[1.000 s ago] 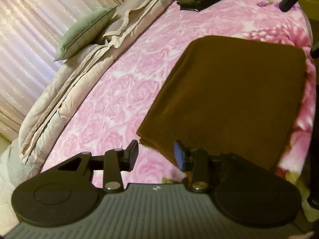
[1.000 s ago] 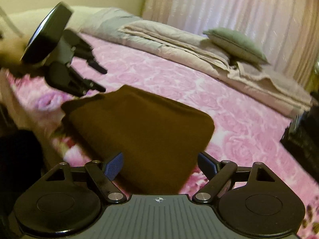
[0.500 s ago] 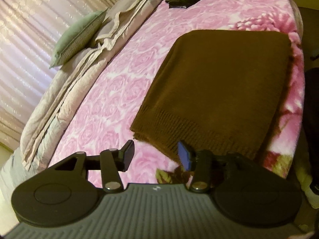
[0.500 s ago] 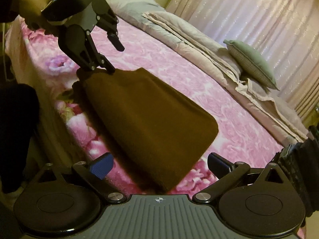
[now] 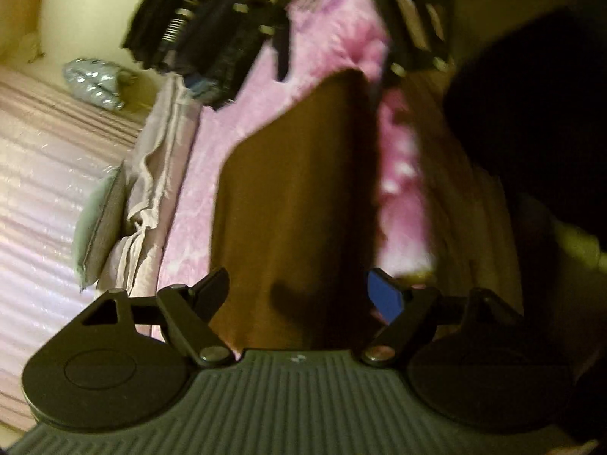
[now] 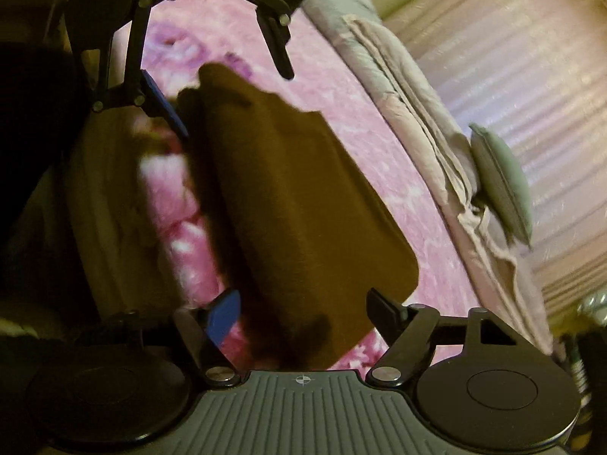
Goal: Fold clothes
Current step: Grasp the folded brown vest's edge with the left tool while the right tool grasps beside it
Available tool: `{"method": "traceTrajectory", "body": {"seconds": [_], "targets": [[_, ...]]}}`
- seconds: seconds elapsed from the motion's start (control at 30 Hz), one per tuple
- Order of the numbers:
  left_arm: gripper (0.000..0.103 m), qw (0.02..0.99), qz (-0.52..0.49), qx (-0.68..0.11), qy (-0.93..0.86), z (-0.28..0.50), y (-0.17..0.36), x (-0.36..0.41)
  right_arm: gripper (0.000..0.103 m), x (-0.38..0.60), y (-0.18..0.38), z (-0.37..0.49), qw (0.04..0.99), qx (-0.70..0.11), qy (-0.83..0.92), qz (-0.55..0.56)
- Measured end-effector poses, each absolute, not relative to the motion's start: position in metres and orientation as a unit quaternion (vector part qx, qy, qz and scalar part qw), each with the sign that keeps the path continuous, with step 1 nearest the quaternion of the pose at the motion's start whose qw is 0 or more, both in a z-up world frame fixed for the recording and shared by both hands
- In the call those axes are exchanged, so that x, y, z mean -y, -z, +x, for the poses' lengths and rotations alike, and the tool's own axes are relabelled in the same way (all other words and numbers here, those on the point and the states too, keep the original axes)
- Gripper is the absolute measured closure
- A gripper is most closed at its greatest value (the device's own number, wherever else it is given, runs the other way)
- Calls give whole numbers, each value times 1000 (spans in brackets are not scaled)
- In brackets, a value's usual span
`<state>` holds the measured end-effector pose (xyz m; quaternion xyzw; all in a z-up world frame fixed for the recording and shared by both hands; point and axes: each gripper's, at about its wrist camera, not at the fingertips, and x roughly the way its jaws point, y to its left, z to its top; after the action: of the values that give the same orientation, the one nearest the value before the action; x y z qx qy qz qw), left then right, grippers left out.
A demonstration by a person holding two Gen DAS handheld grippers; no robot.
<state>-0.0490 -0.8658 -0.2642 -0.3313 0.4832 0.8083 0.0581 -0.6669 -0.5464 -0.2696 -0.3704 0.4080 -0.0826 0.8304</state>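
Here's the folded brown knitted garment (image 5: 296,204), lying flat near the edge of the bed on the pink rose-patterned fleece blanket (image 5: 212,174), and both tools are at it from opposite ends. The left gripper (image 5: 297,290) has its jaws spread wide, and they have just been opening; the near end of the brown garment sits between the two fingers, but the pads are not pressing on it, with the blue pad (image 5: 383,295) standing off to one side of the cloth. From the right wrist view the same story at the other end: the right gripper (image 6: 303,311) straddles its end of the garment, jaws apart though they have just been closing in a little, and the cloth runs between the fingers without being pinched as far as the picture shows. Across the garment in that view, the left gripper (image 6: 224,91) hangs over the far end, fingers splayed on either side of it. Along the far side of the bed lies a folded beige quilt (image 6: 413,106) with a grey-green cushion (image 6: 500,182) against it, pale pleated curtains (image 6: 531,76) behind. The left view is blurred; a heap of dark clothing (image 5: 197,34) shows at the top.
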Motion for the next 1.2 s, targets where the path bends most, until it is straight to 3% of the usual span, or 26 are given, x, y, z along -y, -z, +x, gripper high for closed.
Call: {"method": "traceTrajectory", "body": {"seconds": [0.23, 0.37, 0.47, 0.5, 0.53, 0.7, 0.8, 0.87, 1.03, 1.2], "targets": [[27, 31, -325, -550, -768, -57, 292, 860, 29, 560, 298, -659, 803, -426, 63, -412], [35, 9, -333, -572, -750, -65, 301, 860, 28, 567, 302, -654, 799, -416, 71, -428], [53, -1, -352, -562, -749, -67, 302, 860, 26, 565, 306, -656, 795, -410, 74, -441], [71, -4, -357, -556, -751, -67, 303, 860, 25, 565, 307, -658, 794, -408, 74, -445], [79, -10, -361, -549, -754, -68, 302, 861, 24, 564, 309, -659, 794, -405, 76, -447], [79, -37, -376, -427, -822, -84, 272, 881, 24, 565, 310, -649, 799, -395, 89, -445], [78, -48, -375, -412, -829, -88, 260, 886, 27, 567, 314, -643, 792, -393, 96, -457], [75, -48, -375, -417, -827, -88, 259, 885, 67, 568, 310, -644, 795, -396, 98, -450], [52, -54, -380, -467, -796, -84, 277, 872, 75, 568, 296, -649, 810, -392, 104, -423], [53, -64, -389, -520, -757, -86, 300, 862, 75, 561, 280, -652, 822, -383, 112, -406]]}}
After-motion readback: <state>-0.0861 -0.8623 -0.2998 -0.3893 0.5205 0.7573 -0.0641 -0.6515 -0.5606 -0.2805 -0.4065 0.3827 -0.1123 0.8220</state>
